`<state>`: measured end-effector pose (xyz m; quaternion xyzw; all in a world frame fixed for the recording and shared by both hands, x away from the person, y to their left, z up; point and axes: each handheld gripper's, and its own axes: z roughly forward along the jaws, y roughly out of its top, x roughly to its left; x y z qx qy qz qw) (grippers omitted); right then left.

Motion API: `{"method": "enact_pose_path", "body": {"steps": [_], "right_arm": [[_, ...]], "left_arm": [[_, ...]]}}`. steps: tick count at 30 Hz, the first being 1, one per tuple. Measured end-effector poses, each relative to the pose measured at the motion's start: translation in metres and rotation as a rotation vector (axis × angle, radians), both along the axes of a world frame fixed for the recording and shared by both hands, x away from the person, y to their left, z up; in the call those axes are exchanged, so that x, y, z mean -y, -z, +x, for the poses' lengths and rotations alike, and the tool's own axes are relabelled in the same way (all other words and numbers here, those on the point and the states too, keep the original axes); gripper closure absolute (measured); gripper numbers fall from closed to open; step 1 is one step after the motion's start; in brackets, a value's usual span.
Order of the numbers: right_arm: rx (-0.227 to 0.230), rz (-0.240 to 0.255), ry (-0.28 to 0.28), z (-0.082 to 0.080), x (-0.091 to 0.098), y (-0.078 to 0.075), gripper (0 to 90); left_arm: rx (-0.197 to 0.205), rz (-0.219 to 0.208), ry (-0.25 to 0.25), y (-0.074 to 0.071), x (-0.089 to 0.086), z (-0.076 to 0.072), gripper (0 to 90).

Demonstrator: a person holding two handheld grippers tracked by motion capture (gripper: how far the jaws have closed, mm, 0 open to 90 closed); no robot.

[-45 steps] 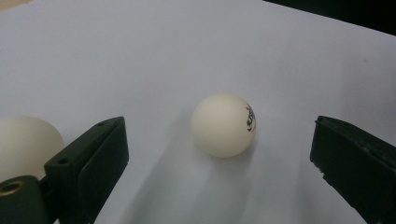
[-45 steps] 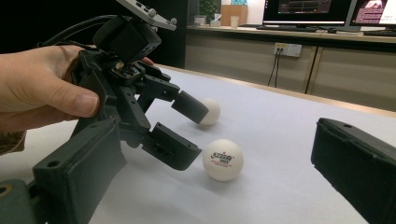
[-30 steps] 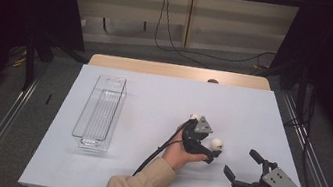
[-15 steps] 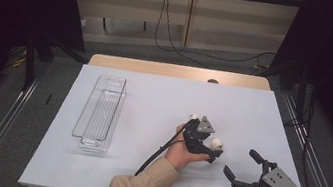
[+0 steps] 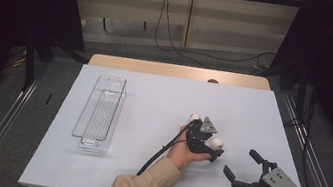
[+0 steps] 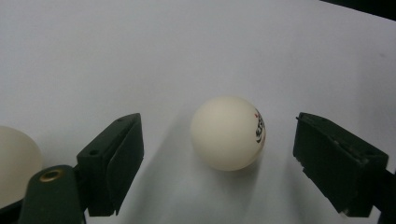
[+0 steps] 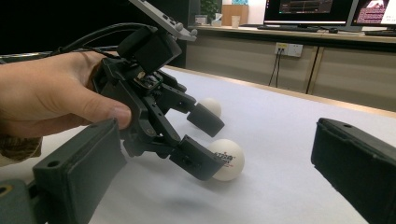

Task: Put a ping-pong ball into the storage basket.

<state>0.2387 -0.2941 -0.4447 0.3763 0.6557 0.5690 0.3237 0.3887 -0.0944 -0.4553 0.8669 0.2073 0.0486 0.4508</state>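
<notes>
The left tongs (image 5: 213,149) straddle a white ball (image 6: 228,133) on the worktop (image 5: 153,101), jaws just narrowing, pads not touching it; the right tongs (image 5: 243,167) rest released, near right.

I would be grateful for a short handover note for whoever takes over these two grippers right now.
Left gripper: jaws have just been closing around a white ball on the table; gaps show on both sides, so no grip yet.
Right gripper: open, empty, low over the near right of the table.
Second white ball: on the sheet just beyond the left gripper.
Clear tray: at the left, with no ball visible in it.
Done: the left gripper straddles the ball.
Left: probably close, lift and carry the ball, perhaps to the tray, then the second one.
</notes>
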Motion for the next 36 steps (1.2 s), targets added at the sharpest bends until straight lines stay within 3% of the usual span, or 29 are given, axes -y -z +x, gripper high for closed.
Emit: {"method": "enact_pose_path", "body": {"steps": [20, 29, 36], "right_arm": [[0.0, -0.002, 0.0, 0.0, 0.0, 0.0, 1.5], [0.0, -0.005, 0.0, 0.0, 0.0, 0.0, 1.6], [-0.001, -0.005, -0.001, 0.0, 0.0, 0.0, 1.6]], "left_arm": [[-0.026, 0.033, 0.016, 0.006, 0.007, 0.003, 28.4], [-0.036, 0.016, 0.027, 0.006, 0.011, 0.003, 32.4], [-0.036, 0.03, 0.031, 0.007, 0.013, 0.003, 35.5]]}}
